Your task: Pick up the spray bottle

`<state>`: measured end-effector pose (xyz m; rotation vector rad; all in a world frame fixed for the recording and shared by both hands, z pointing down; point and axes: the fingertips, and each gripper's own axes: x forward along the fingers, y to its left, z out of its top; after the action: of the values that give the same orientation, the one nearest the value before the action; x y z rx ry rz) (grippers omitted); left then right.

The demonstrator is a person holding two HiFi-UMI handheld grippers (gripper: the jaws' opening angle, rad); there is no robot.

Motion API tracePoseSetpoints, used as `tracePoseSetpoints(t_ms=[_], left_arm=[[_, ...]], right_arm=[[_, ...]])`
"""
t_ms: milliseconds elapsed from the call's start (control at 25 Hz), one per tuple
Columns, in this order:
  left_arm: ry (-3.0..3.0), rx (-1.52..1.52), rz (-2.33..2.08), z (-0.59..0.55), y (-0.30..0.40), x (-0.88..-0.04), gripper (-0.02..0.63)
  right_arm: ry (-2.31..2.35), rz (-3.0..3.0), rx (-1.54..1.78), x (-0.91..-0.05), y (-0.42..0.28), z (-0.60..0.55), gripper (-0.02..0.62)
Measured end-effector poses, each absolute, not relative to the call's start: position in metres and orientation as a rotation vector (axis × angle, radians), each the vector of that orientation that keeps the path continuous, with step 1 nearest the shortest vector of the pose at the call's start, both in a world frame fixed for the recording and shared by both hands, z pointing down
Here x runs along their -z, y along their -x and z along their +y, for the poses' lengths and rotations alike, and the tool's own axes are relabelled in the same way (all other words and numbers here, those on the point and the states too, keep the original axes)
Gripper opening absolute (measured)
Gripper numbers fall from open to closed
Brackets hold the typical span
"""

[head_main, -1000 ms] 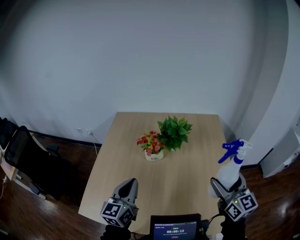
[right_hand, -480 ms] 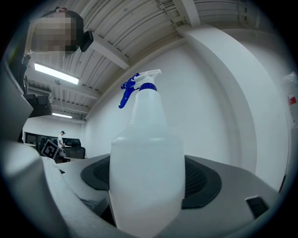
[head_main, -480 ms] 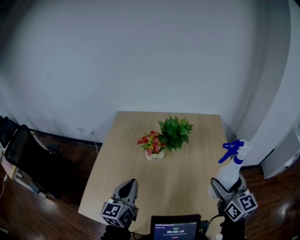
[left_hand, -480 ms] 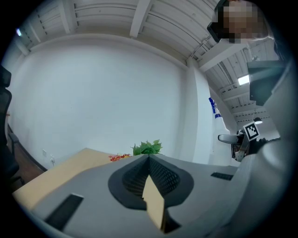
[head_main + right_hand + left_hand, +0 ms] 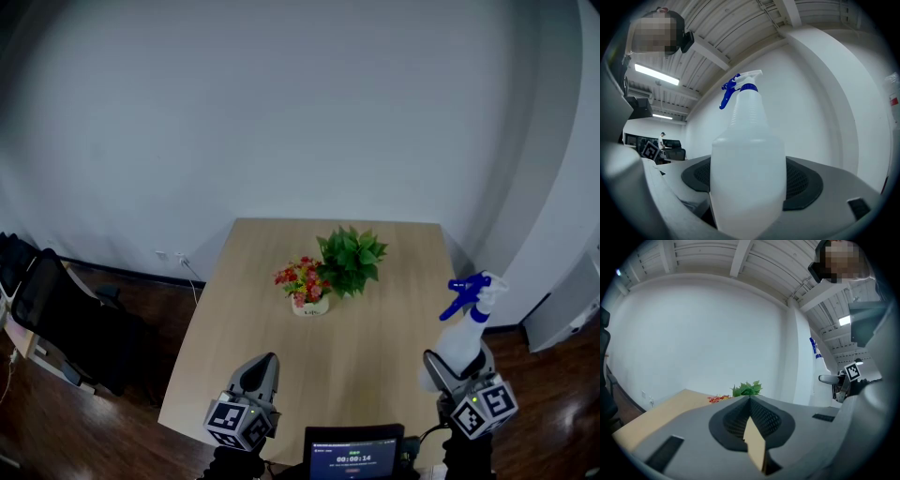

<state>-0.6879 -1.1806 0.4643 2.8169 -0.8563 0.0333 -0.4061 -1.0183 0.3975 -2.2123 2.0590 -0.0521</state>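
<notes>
A translucent white spray bottle (image 5: 463,330) with a blue trigger head stands upright in my right gripper (image 5: 456,367), which is shut on the bottle's body and held level beside the table's near right corner. The same bottle (image 5: 747,168) fills the right gripper view between the jaws, its blue nozzle pointing left. My left gripper (image 5: 260,373) hovers over the near left part of the wooden table (image 5: 244,309), shut with nothing in it. Its closed jaws meet in the left gripper view (image 5: 751,414).
A small pot of red and yellow flowers (image 5: 303,289) and a green leafy plant (image 5: 351,261) stand at the table's middle. A dark chair (image 5: 56,328) sits on the floor at left. A screen (image 5: 354,459) shows at the bottom edge. White walls lie behind.
The head view has shifted slightly; both grippers and the bottle keep their places.
</notes>
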Motion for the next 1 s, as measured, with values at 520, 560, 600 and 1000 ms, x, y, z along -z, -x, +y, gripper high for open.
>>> tracePoseSetpoints(t_ms=[520, 560, 600, 1000], left_arm=[[-2.818, -0.036, -0.860, -1.1799, 0.6889, -0.4636, 0.003], [-2.818, -0.037, -0.859, -1.1795, 0.6894, -0.4637, 0.003], [-2.817, -0.038, -0.858, -1.1791, 0.6900, -0.4639, 0.003], [-2.821, -0.042, -0.867, -1.1778, 0.6907, -0.4624, 0.003]], right_arm=[[2.223, 2.060, 0.052, -0.3967, 0.4061, -1.0172, 0.405], [2.223, 2.060, 0.051, -0.3964, 0.4062, -1.0171, 0.405], [2.223, 2.060, 0.051, -0.3962, 0.4065, -1.0171, 0.405], [2.220, 2.072, 0.053, -0.3959, 0.4065, -1.0168, 0.405]])
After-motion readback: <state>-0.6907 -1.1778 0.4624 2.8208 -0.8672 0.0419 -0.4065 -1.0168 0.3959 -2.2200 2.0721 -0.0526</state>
